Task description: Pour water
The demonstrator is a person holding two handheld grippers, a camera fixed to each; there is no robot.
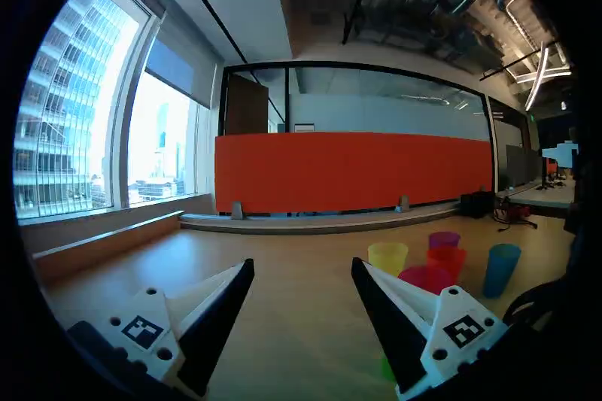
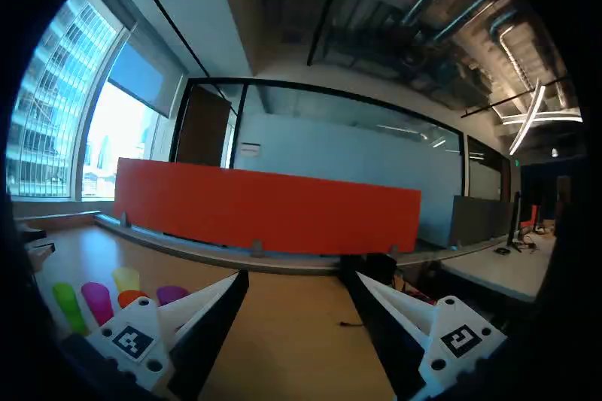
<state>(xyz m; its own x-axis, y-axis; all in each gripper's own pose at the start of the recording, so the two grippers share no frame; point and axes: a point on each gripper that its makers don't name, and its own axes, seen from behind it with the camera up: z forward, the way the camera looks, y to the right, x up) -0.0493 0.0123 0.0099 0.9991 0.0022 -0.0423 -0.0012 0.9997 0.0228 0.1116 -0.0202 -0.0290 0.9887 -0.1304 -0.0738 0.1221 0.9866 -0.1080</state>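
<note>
Several plastic cups stand in a cluster on the wooden table [image 1: 301, 326]. In the left gripper view they are right of centre: a yellow cup [image 1: 387, 256], a purple cup [image 1: 444, 238], a red cup [image 1: 448, 259], a pink cup [image 1: 424, 277] and a blue cup [image 1: 501, 268]. My left gripper [image 1: 302, 262] is open and empty, short of the cups and to their left. In the right gripper view the cups sit at the lower left: green cup [image 2: 69, 307], pink cup [image 2: 98, 302], yellow cup [image 2: 126, 279]. My right gripper [image 2: 301, 274] is open, empty and aimed past them.
An orange divider panel [image 1: 354, 171] runs along the table's far edge. Large windows [image 1: 75, 138] and a wooden ledge are on the left. Another desk with monitors and cables [image 1: 542, 194] stands to the right. Bare tabletop lies ahead of both grippers.
</note>
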